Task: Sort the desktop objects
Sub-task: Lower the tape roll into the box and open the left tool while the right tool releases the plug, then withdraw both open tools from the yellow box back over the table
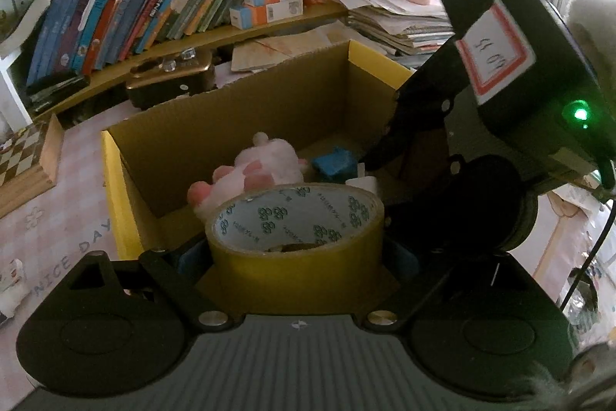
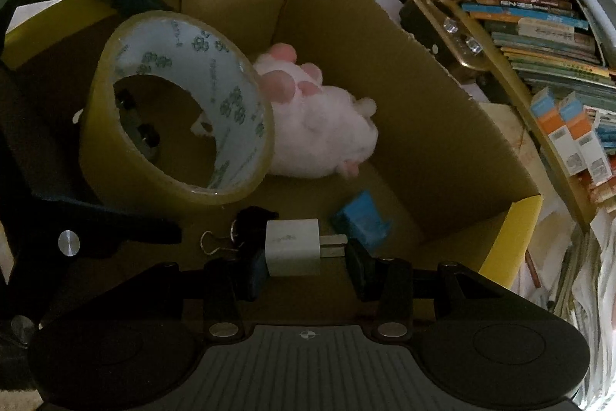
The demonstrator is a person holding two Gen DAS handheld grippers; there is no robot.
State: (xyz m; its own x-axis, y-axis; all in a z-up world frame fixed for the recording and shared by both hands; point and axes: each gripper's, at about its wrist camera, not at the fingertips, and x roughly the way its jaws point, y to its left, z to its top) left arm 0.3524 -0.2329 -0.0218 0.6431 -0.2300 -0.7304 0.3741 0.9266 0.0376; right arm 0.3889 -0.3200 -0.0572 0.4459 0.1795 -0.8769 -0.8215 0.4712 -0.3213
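My left gripper (image 1: 296, 257) is shut on a yellow tape roll (image 1: 296, 230) and holds it over the near edge of an open cardboard box (image 1: 246, 106). The roll also shows in the right wrist view (image 2: 173, 106), hanging inside the box (image 2: 385, 37). My right gripper (image 2: 304, 268) is over the box, with a white plug charger (image 2: 292, 247) between its fingers, prongs touching the right pad. In the box lie a pink plush toy (image 2: 319, 126), a blue block (image 2: 362, 222) and a black binder clip (image 2: 238, 226). The plush (image 1: 258, 168) and blue block (image 1: 335, 162) also show in the left wrist view.
A shelf of books (image 1: 127, 6) runs behind the box, with orange-and-white cartons (image 1: 269, 2) and a paper pile (image 1: 396, 18). A chessboard (image 1: 23, 156) lies at the left on the pink tablecloth (image 1: 57, 237). The right gripper's black body (image 1: 500, 83) reaches in from the right.
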